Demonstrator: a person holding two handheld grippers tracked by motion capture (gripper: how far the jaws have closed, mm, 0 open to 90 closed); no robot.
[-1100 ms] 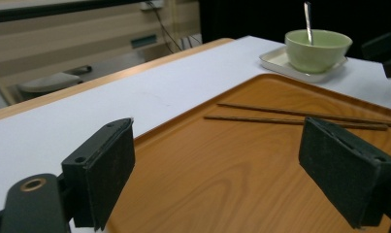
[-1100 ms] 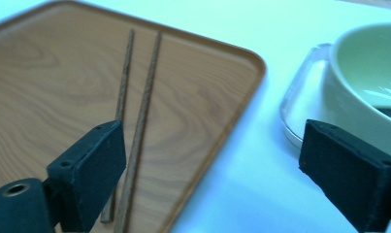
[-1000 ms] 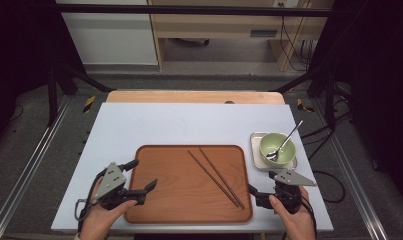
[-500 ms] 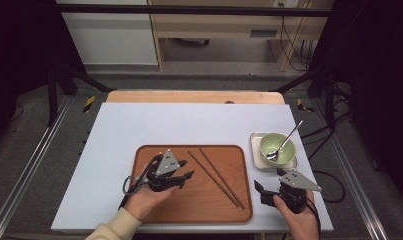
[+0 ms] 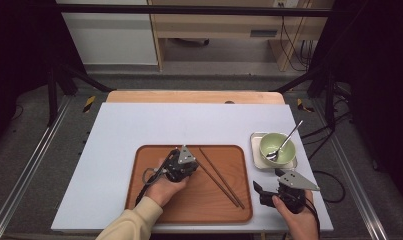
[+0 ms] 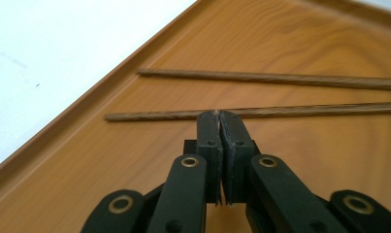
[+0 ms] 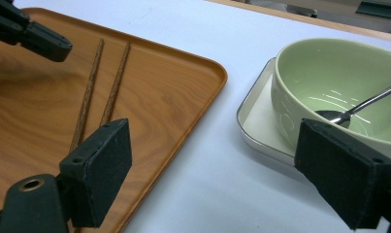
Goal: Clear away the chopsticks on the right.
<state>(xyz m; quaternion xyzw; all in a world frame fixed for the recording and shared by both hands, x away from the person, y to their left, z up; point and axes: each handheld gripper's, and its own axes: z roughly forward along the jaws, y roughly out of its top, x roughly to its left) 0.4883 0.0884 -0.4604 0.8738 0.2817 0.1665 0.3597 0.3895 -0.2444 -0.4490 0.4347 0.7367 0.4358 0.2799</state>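
**Left tool pinches shut at the nearer chopstick**

Over the brown wooden tray [image 5: 154, 210] near the bench's near edge, the left tool [image 6: 219, 115] is down low, its jaws having just been closing, and now they stand pressed together with no gap. The tips sit right at the nearer of the two dark wooden chopsticks [image 6: 290, 110]; the stick runs across just at the pad ends, and whether it is actually pinched cannot be told from here. The second chopstick [image 6: 280, 78] lies just beyond it, close alongside and apart from the tool.

From above, the left tool [image 5: 191, 162] sits at the middle of the tray, just beside the far ends of the chopsticks [image 5: 224, 180], which slant toward the tray's near right corner.

The right tool [image 5: 259, 189] hangs wide, nothing between its pads, over the white bench [image 5: 114, 130] by the near right corner. Ahead of it, a pale green ceramic bowl [image 7: 338, 82] rests on a small square white dish [image 7: 256, 121], with a metal spoon [image 7: 358, 108] leaning inside it.
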